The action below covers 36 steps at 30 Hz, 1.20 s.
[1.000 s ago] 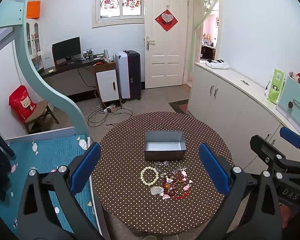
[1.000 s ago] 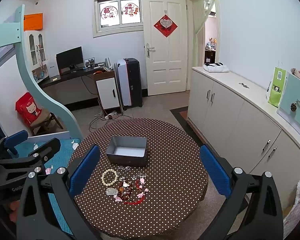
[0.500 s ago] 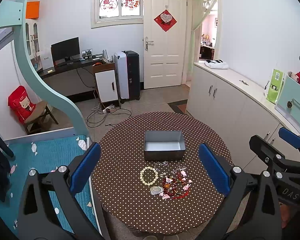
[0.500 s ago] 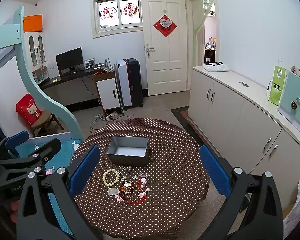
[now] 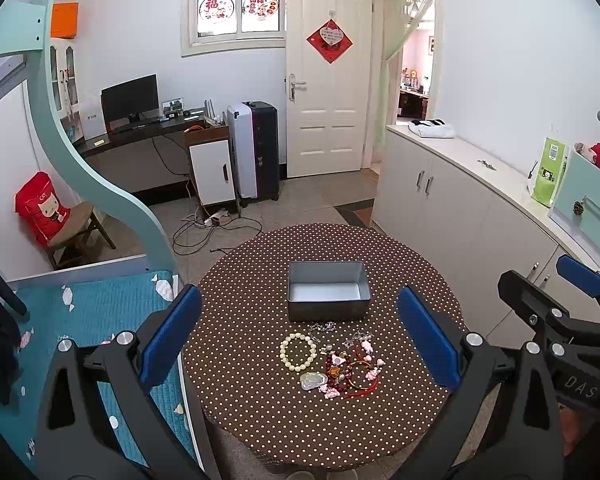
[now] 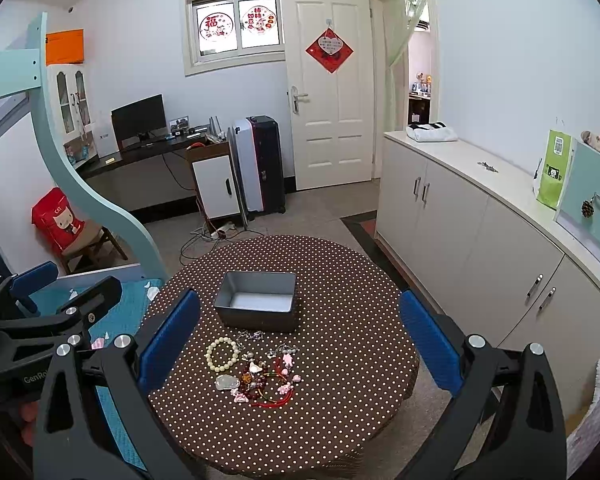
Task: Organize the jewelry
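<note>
both grippers spread wide, empty, held above the near edge of the table. left gripper has flat blue pads on black angular frames; right gripper same build, pads clear of everything.

jewelry pile lies loose on the table, near side, just in front of the tin: tangled red cord, dark red beads, small pink charms, a thin silver chain at the back. cream bead bracelet sits at the pile's left edge, a closed ring of round smooth beads, lying flat. pale translucent oval pendant just in front of the bracelet.

tin box is grey metal, rectangular, open top, nothing inside, matte floor. it stands near the table's middle, apart from the pile by a narrow gap.

round table wears a brown cloth with white polka dots, hem draping over the edge.

white cabinets run along the right wall.
</note>
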{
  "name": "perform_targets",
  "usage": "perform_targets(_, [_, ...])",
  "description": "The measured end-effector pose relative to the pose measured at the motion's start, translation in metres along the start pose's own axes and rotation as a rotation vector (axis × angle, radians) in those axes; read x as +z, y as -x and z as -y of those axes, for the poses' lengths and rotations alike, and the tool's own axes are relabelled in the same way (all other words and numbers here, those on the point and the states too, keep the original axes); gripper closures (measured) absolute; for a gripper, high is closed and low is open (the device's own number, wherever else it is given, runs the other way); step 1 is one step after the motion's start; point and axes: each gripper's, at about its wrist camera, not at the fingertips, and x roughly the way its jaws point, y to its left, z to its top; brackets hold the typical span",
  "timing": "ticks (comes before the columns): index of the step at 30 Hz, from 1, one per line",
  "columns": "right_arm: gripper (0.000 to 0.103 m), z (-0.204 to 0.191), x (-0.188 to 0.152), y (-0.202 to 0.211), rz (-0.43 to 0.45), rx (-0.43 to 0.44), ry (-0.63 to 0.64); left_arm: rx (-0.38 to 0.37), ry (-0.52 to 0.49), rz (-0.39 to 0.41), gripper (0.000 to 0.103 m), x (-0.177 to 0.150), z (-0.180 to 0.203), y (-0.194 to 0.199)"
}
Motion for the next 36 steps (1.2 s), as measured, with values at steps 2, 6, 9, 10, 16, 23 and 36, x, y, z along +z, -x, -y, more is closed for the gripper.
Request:
perform_targets(2, [0.007,0.0,0.0,0.0,0.001,0.0,0.0,-0.001,0.0,0.001,0.005,0.0,0.0,0.0])
perform_targets(6, [0.007,0.0,0.0,0.0,0.0,0.0,0.0,-0.001,0.001,0.0,0.005,0.0,0.0,0.0])
perform_targets(9, [0.007,0.0,0.0,0.0,-0.001,0.0,-0.001,0.0,0.001,0.0,0.005,-0.001,0.001,0.0])
perform_targets(10, [0.007,-0.001,0.0,0.0,-0.002,-0.001,-0.001,0.0,0.001,0.001,0.005,-0.001,0.001,0.0])
perform_targets(16, [0.007,-0.002,0.0,-0.001,-0.005,-0.003,-0.002,-0.004,0.0,-0.001,0.005,-0.001,-0.001,-0.001])
perform_targets(23, [0.007,-0.003,0.002,-0.005,-0.021,-0.001,-0.007,-0.016,0.001,-0.012,0.005,-0.002,-0.004,-0.003])
perform_targets(36, [0.007,-0.01,-0.01,-0.009,-0.099,-0.023,-0.009,-0.068,0.034,-0.117,0.005,-0.016,-0.019,-0.012])
